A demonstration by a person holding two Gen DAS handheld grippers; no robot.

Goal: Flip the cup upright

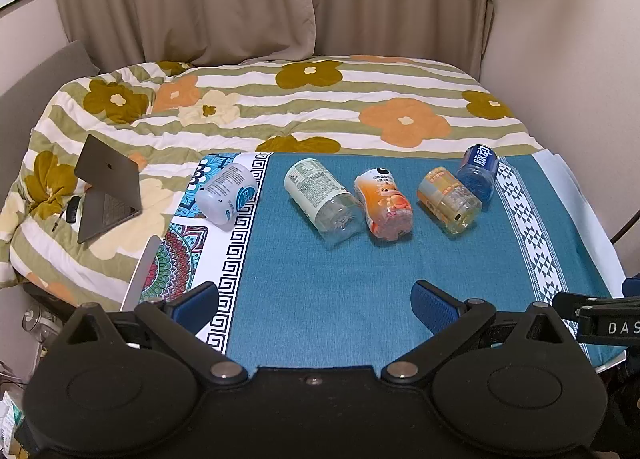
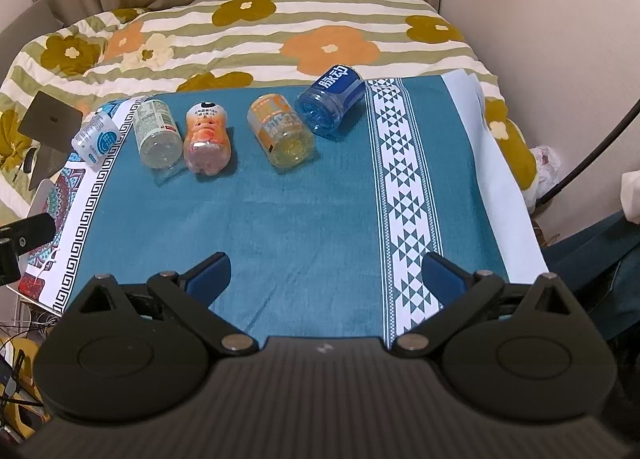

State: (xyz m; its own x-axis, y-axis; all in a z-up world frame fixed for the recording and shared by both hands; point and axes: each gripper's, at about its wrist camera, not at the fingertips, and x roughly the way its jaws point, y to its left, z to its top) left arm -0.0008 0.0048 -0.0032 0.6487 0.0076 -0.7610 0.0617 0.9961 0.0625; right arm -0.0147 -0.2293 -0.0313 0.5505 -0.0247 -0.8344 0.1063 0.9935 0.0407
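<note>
- Left gripper (image 1: 316, 301) hangs over the teal cloth (image 1: 320, 279), fingers spread wide, holding nothing.
- Five cups lie on their sides in a row: white (image 1: 227, 193), clear (image 1: 324, 203), orange (image 1: 384, 203), yellow (image 1: 448, 199), blue (image 1: 479, 175).
- Right gripper (image 2: 326, 275) gapes wide, empty.

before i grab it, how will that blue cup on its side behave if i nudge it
The blue cup lies on its side with a round body, so it will probably roll. It looks like thin clear plastic and empty, so likely light and apt to dent under a hard squeeze. It seems to touch the yellow cup, which may block rolling that way.
</note>
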